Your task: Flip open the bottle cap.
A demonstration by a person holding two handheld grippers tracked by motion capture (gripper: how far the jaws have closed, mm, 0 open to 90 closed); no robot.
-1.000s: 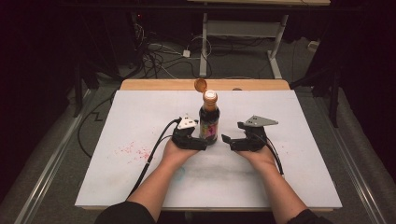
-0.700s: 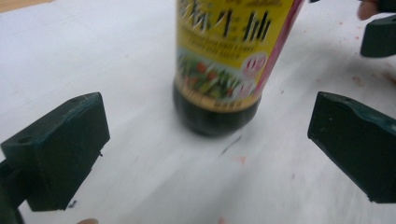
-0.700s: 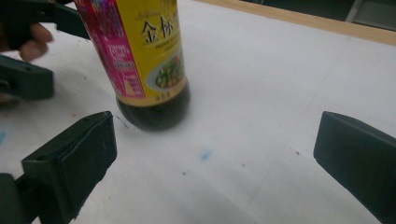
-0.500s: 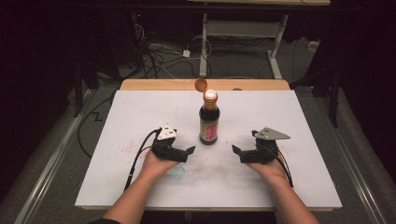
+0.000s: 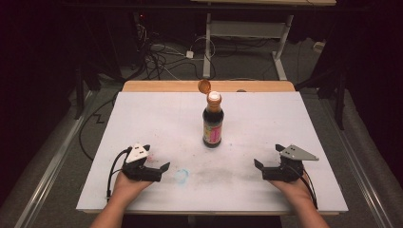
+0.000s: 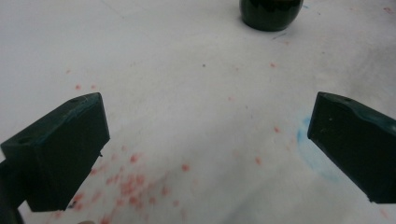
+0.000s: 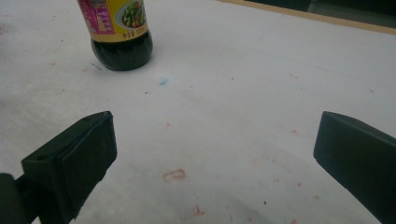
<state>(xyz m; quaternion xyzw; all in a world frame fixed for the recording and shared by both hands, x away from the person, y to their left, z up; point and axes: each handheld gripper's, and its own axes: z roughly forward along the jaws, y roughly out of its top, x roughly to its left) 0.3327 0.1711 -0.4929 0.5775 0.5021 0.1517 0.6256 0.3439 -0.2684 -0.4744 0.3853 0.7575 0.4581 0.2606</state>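
A dark sauce bottle [image 5: 213, 122] with a yellow and pink label stands upright mid-table, its orange flip cap [image 5: 205, 86] hinged open. My left gripper [image 5: 156, 158] rests near the front left, well away from the bottle. Its jaws have just been opening, and they stand open with nothing between them. In the left gripper view, the left gripper [image 6: 205, 140] frames bare stained board, with the bottle's base [image 6: 271, 14] far ahead. My right gripper [image 5: 267, 156] sits open at the front right. In the right gripper view, the right gripper [image 7: 215, 154] is also empty, with the bottle [image 7: 120, 32] at upper left.
The white board [image 5: 142, 118] carries red speckles and a faint blue ring [image 5: 181, 175] beside the left gripper. A wooden table edge [image 5: 161, 86] runs along the back. Cables and a metal table frame [image 5: 208, 42] lie on the floor beyond.
Both hands have drawn back from the bottle, outward and toward the near edge. The left jaws have spread wider. The bottle stays standing alone in the middle.
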